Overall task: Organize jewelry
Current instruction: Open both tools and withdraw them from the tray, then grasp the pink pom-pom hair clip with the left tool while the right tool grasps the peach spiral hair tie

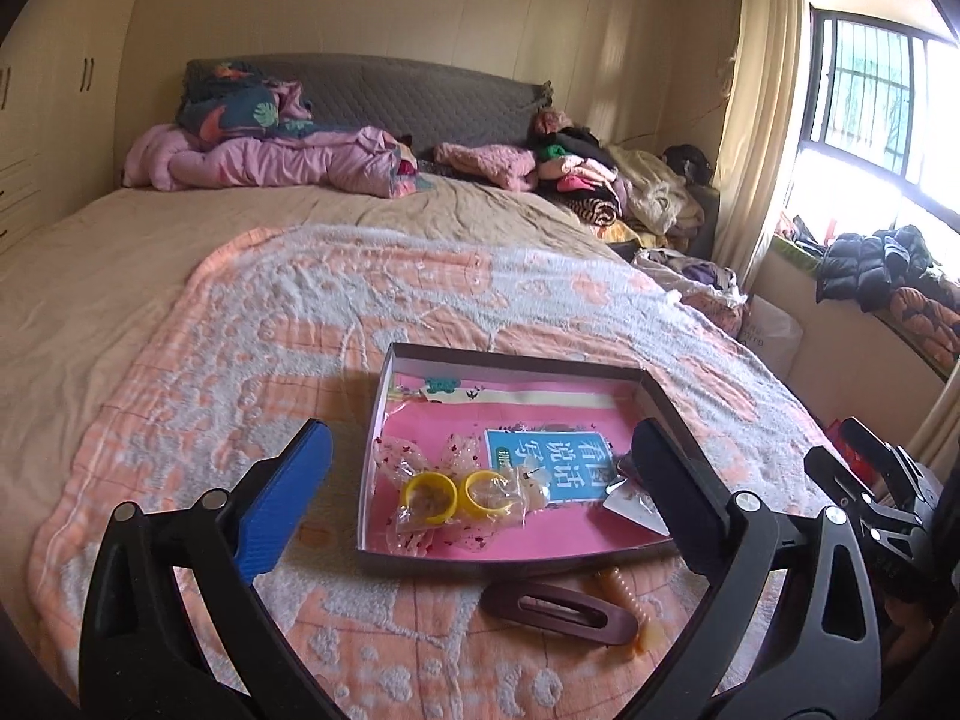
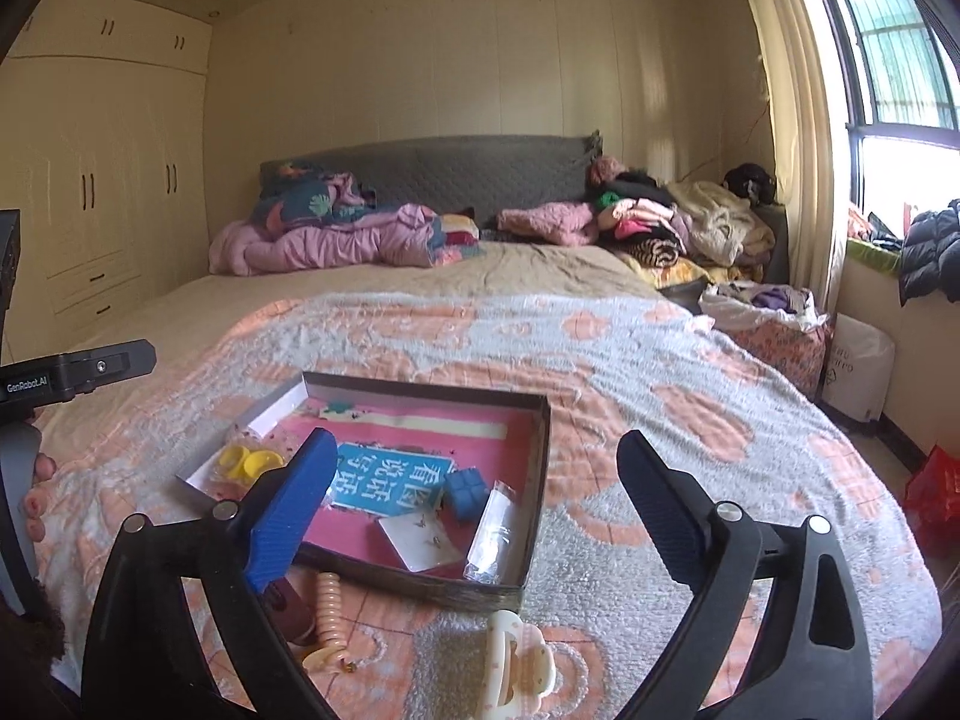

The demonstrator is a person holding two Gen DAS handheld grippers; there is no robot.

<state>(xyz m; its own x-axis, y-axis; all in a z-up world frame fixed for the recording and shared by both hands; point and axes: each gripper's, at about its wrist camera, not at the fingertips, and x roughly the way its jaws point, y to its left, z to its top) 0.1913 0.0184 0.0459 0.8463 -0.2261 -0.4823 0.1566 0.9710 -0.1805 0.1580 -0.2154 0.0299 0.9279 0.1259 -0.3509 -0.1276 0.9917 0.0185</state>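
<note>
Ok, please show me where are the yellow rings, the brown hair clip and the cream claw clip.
yellow rings (image 1: 430, 497): left wrist view, band of the left ring.
brown hair clip (image 1: 558, 611): left wrist view, its long body.
cream claw clip (image 2: 517, 663): right wrist view, its middle.

Pink-lined box (image 1: 660, 396) with dark rim, two yellow rings (image 1: 456, 495), maroon hair clip (image 1: 558, 609), cream claw clip (image 2: 519, 669), orange-and-white patterned blanket (image 1: 300, 300), blue cube (image 2: 463, 491)

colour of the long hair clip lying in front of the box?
Dark maroon-brown hair clip, seen best in the left wrist view; it lies on the blanket, outside the box.
</note>
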